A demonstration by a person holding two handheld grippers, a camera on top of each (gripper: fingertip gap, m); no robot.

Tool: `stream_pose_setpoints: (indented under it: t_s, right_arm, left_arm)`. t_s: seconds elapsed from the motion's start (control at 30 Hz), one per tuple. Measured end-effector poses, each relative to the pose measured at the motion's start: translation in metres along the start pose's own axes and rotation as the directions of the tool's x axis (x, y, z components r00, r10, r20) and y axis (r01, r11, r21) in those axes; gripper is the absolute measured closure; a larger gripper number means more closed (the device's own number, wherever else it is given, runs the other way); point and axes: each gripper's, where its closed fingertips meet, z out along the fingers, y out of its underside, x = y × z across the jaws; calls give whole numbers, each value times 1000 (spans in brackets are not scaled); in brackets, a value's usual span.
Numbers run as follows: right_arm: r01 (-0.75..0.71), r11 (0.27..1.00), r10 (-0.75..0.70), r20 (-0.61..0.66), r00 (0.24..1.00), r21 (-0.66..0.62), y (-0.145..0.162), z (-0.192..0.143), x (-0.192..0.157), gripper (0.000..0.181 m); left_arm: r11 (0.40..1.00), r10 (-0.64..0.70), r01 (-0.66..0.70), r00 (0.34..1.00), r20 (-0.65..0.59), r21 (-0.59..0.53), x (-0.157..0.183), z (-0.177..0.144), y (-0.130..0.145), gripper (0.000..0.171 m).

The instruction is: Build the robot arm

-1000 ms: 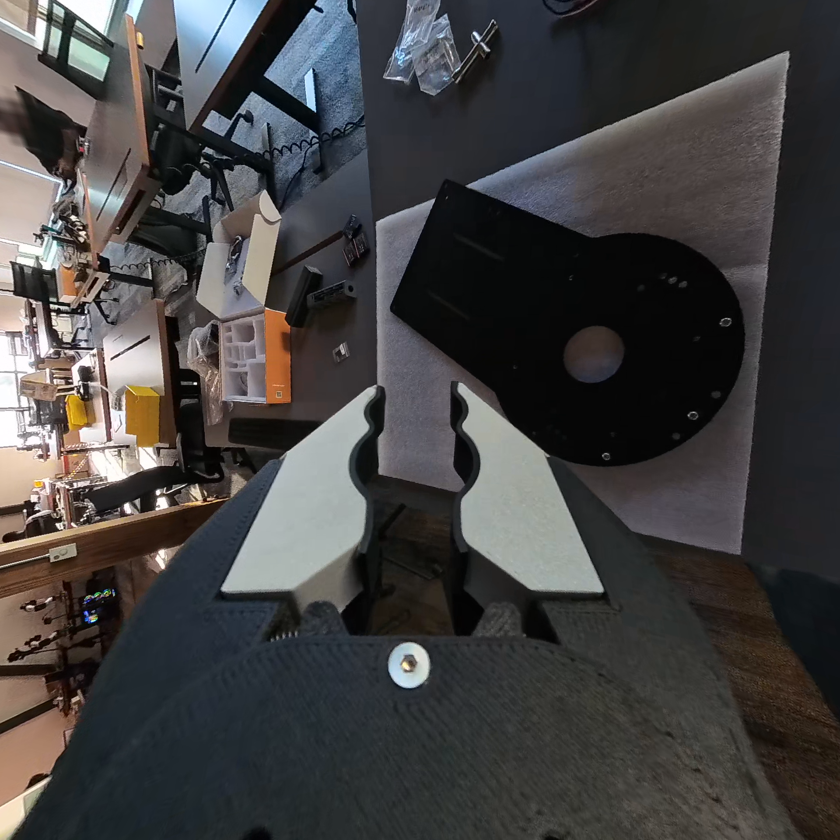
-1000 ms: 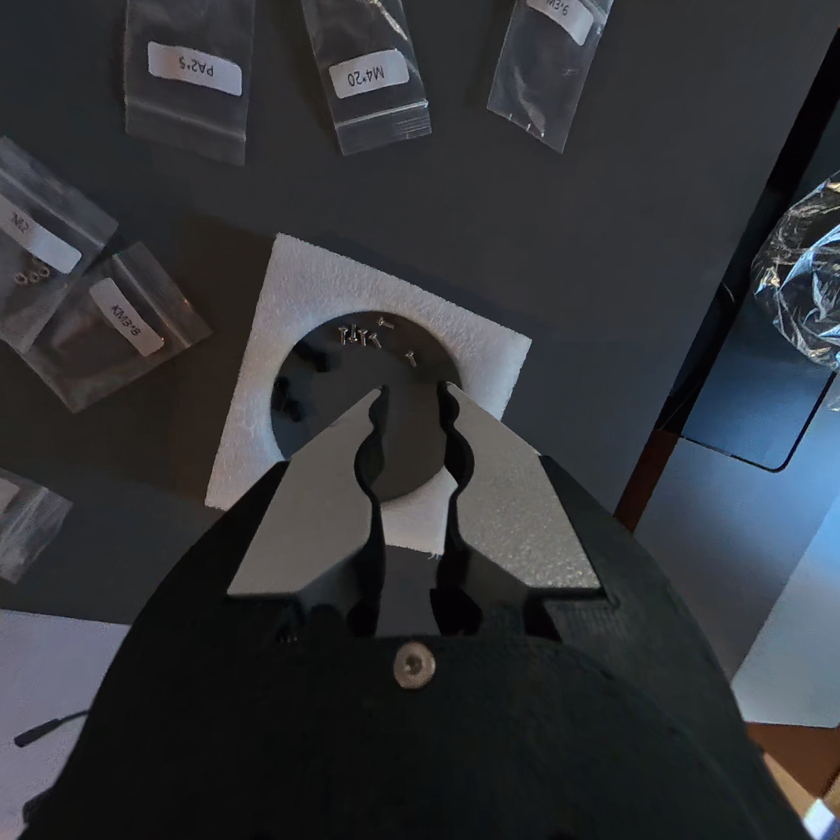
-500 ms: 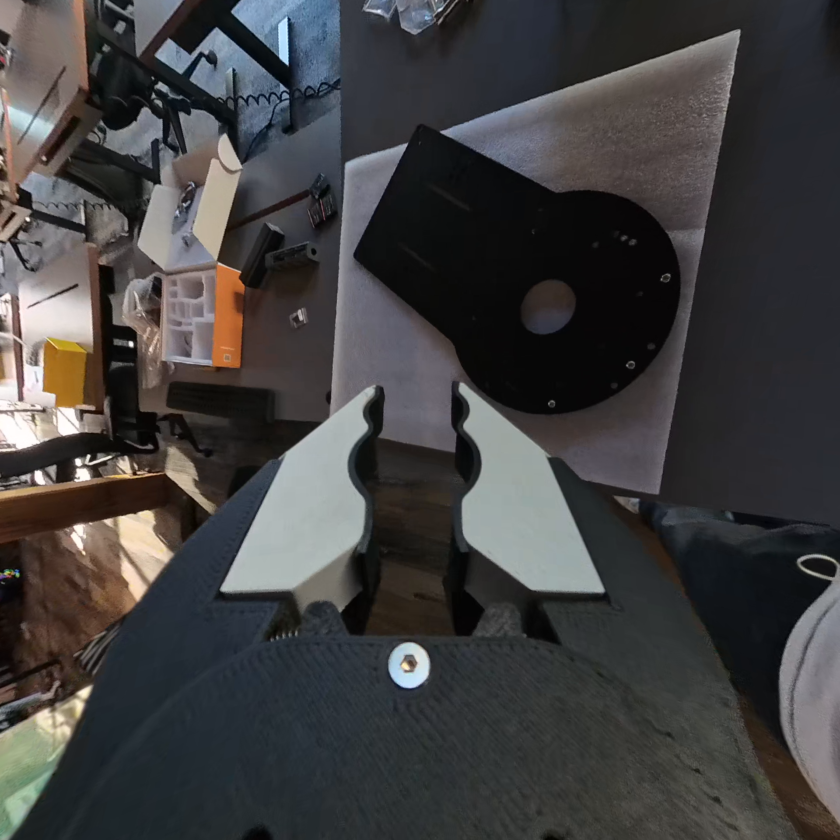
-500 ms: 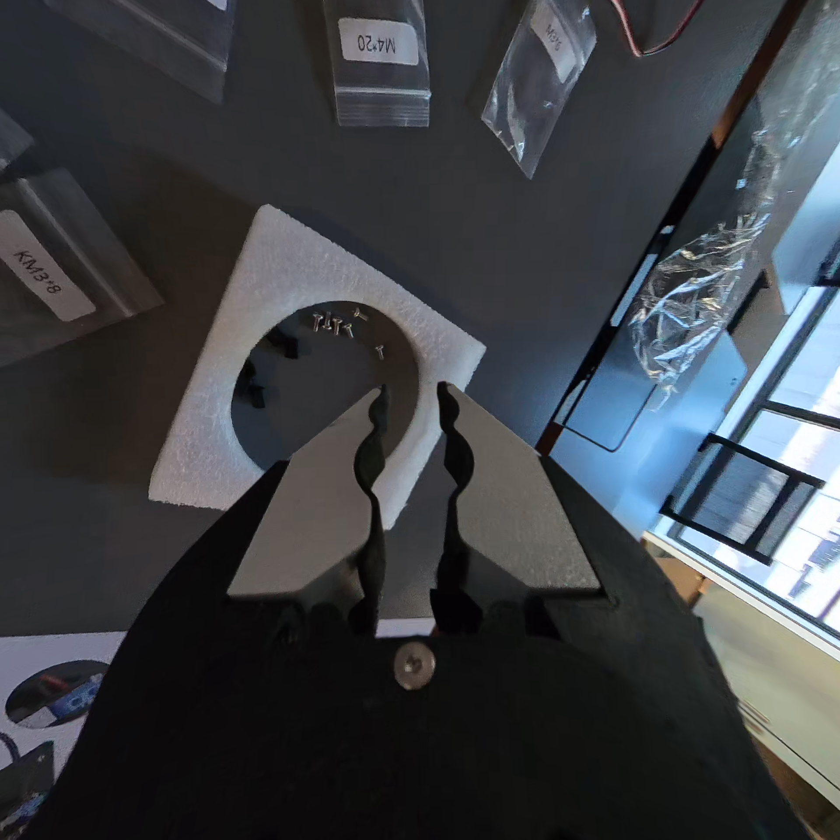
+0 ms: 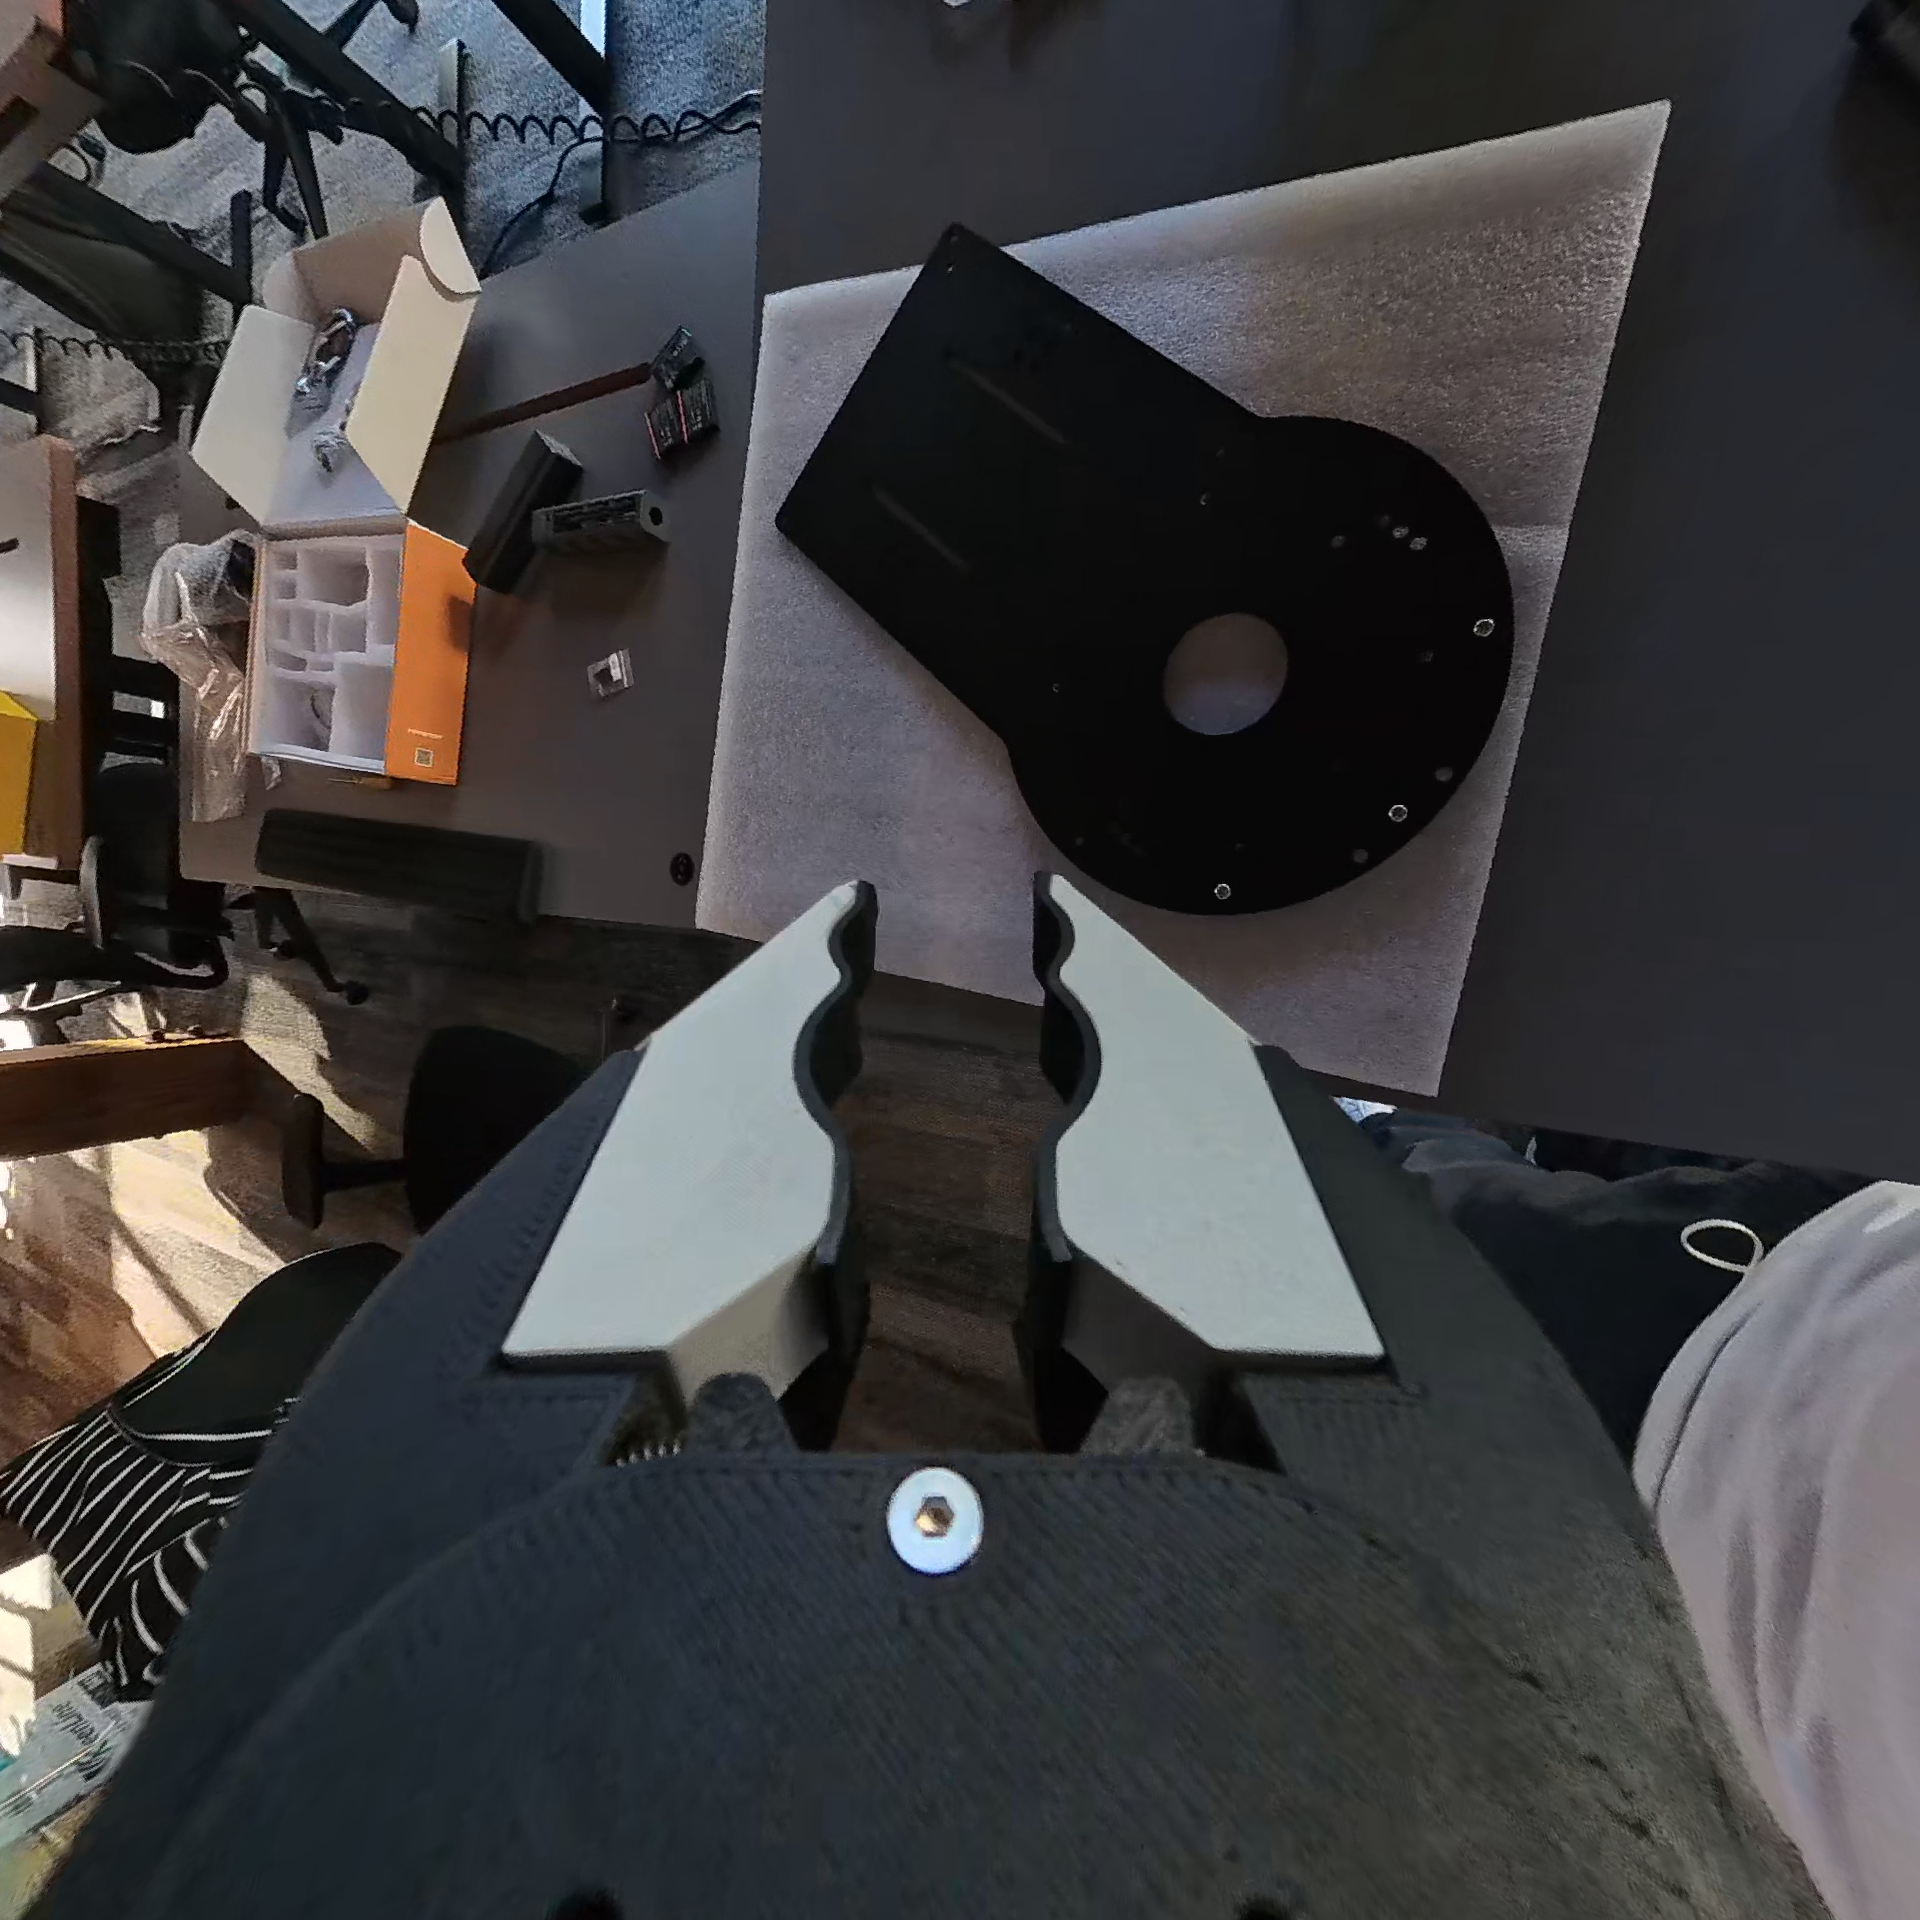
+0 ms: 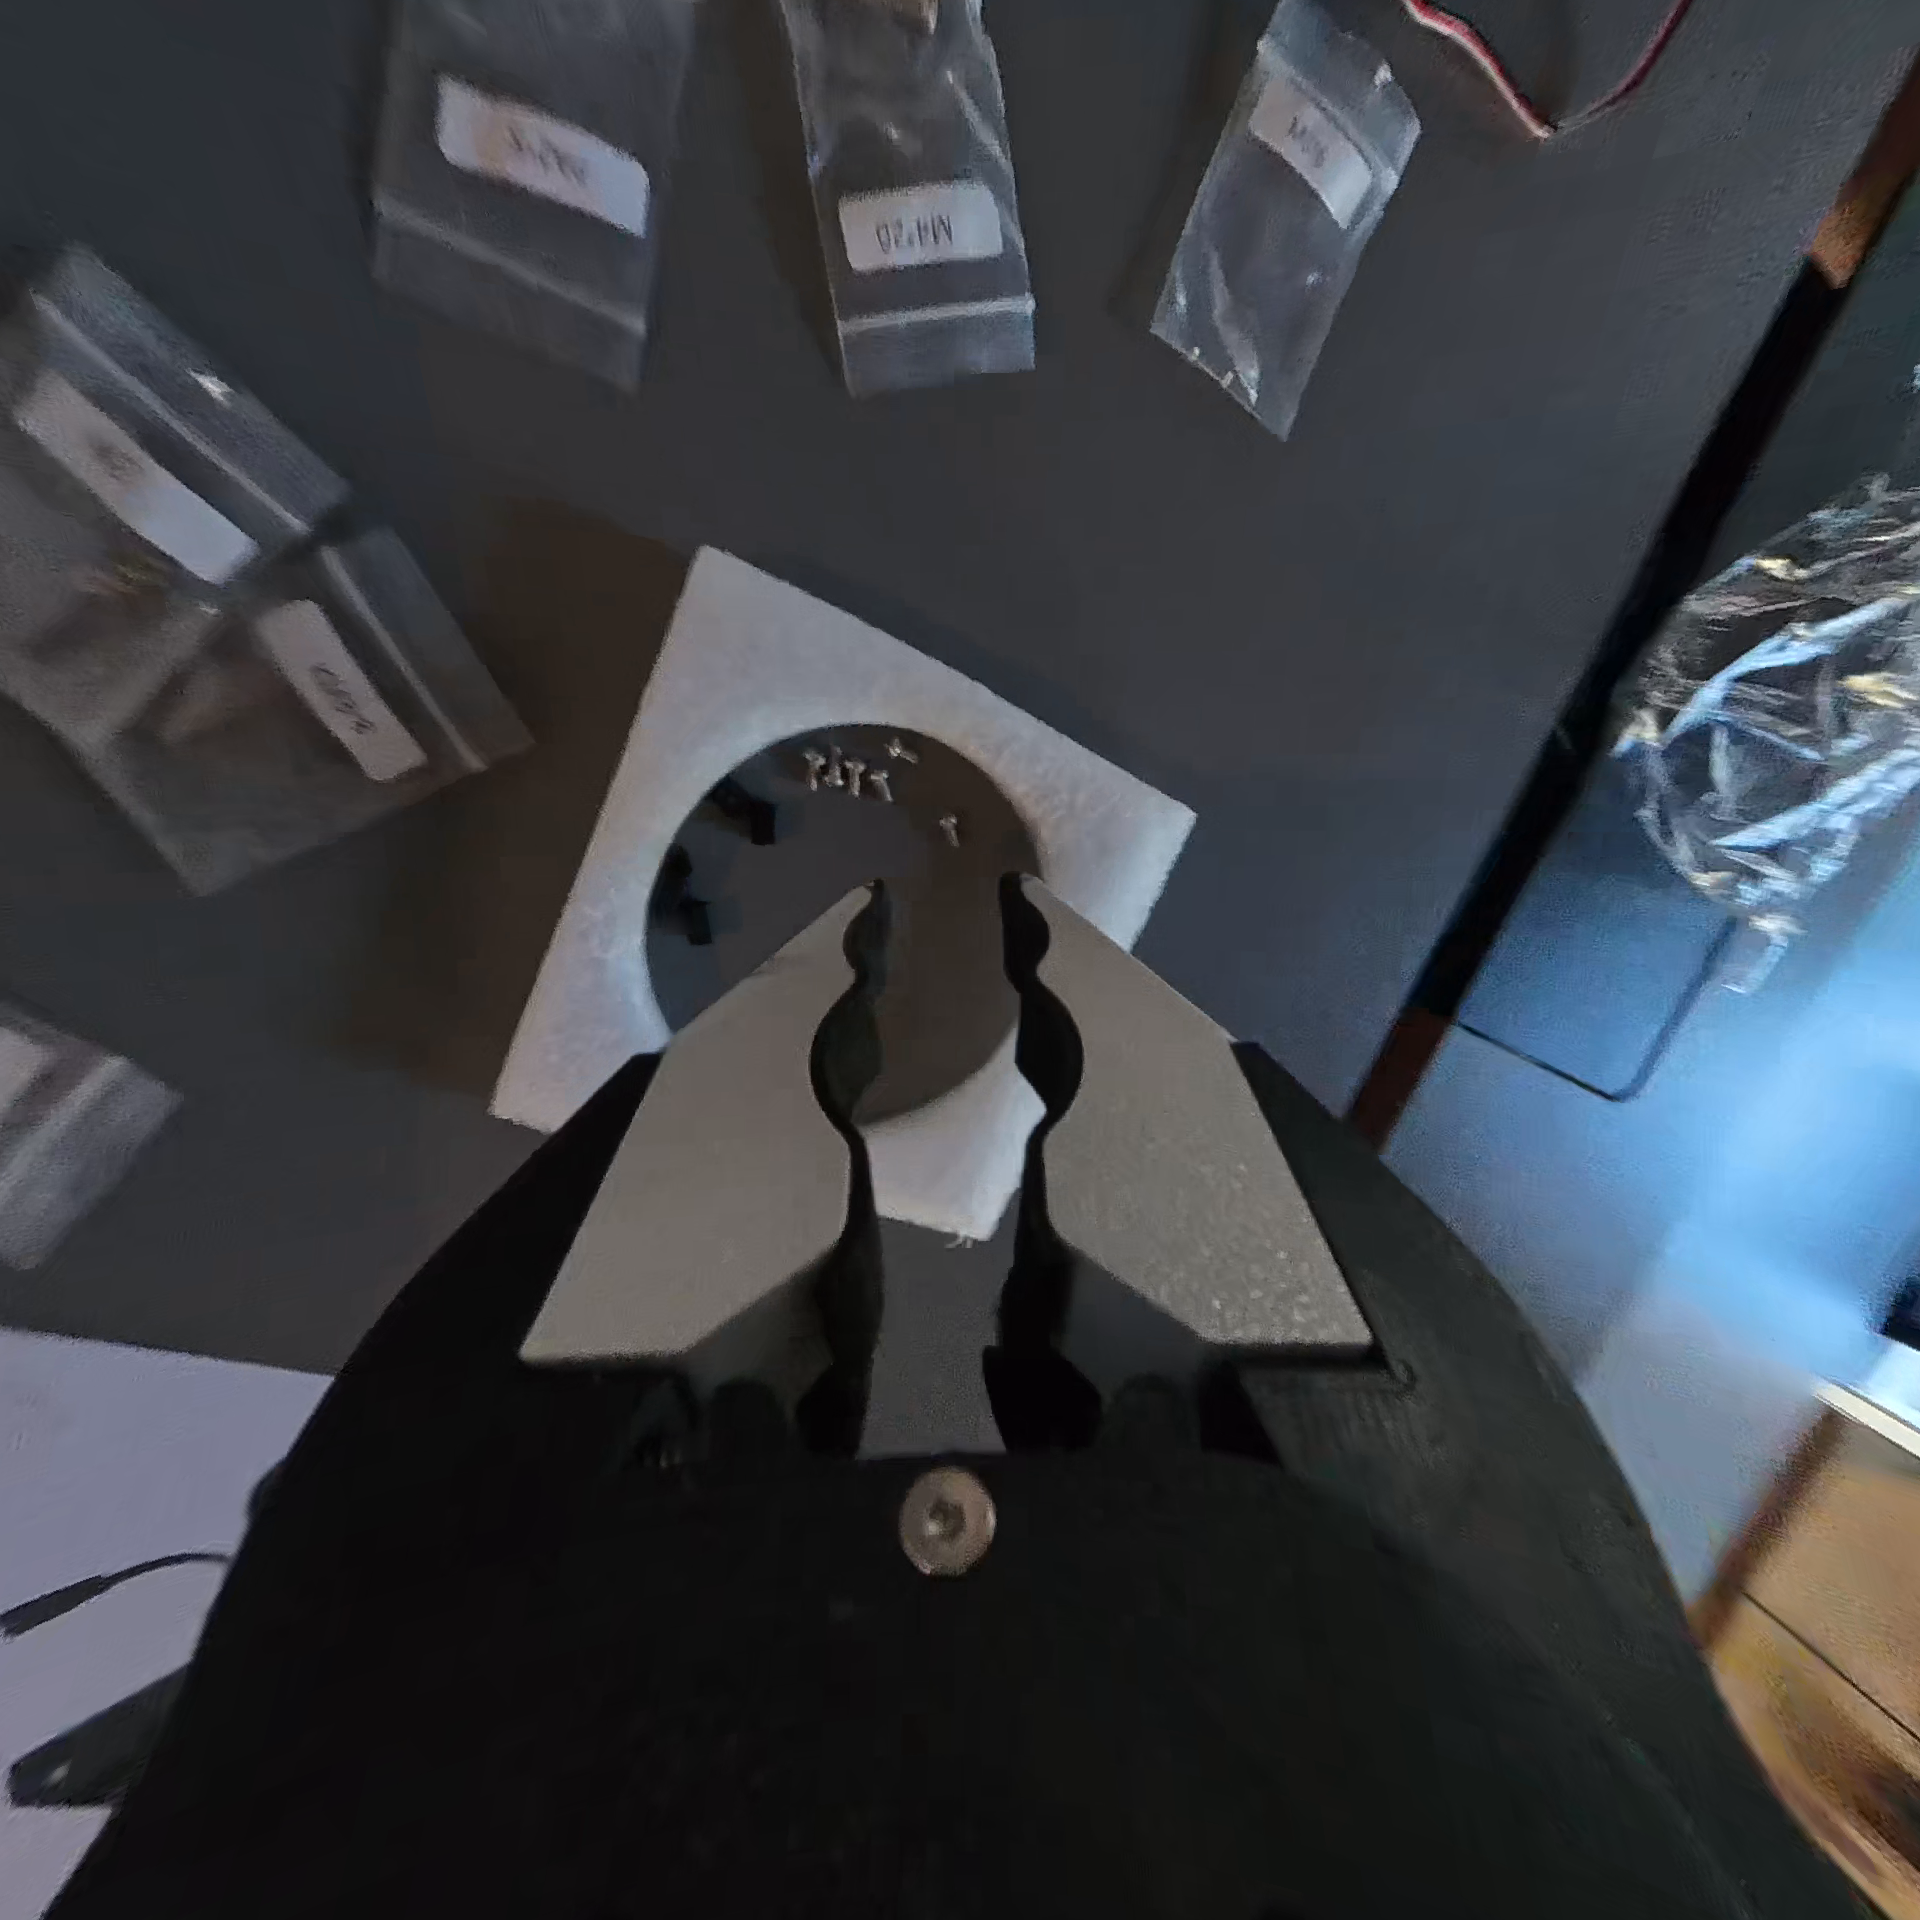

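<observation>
My left gripper (image 5: 948, 899) is open and empty, held above the near edge of a white foam sheet (image 5: 1455, 343). A flat black plate (image 5: 1122, 540) with a round end and a centre hole lies on that sheet, ahead and to the right of the fingertips. My right gripper (image 6: 940, 883) is open and empty, above a white foam square (image 6: 769, 665) with a round cut-out. Several small silver screws (image 6: 847, 771) and a few small black parts (image 6: 691, 914) lie inside the cut-out, just beyond the fingertips.
Several clear zip bags with white labels (image 6: 914, 208) lie on the dark table around the foam square. A crumpled plastic wrap (image 6: 1787, 686) is off the table's right edge. In the left wrist view an open orange-and-white box (image 5: 353, 655) and small black parts (image 5: 520, 509) sit on a side table. There is about 50 cm between the tips of the two grippers. The white foam square (image 6: 769, 665) sits 5 cm or so from the ends of my right fingers.
The left gripper has drawn back from the plate and risen, so more floor shows. The right gripper swung right and then back over the foam square. Both stay open.
</observation>
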Motion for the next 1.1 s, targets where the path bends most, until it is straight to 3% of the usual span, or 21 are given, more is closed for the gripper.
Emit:
stream_pose_setpoints:
  t_s: [0.37,1.1]
  right_arm:
    - [12,1000,-8,156,988,-25,-2,24,-1,168]
    - [16,997,0,218,976,-74,1,34,-3,178]
  left_arm:
    - [999,-39,38,999,-19,-35,1,0,11,143]
    - [989,-115,107,990,-78,-104,13,10,38,142]
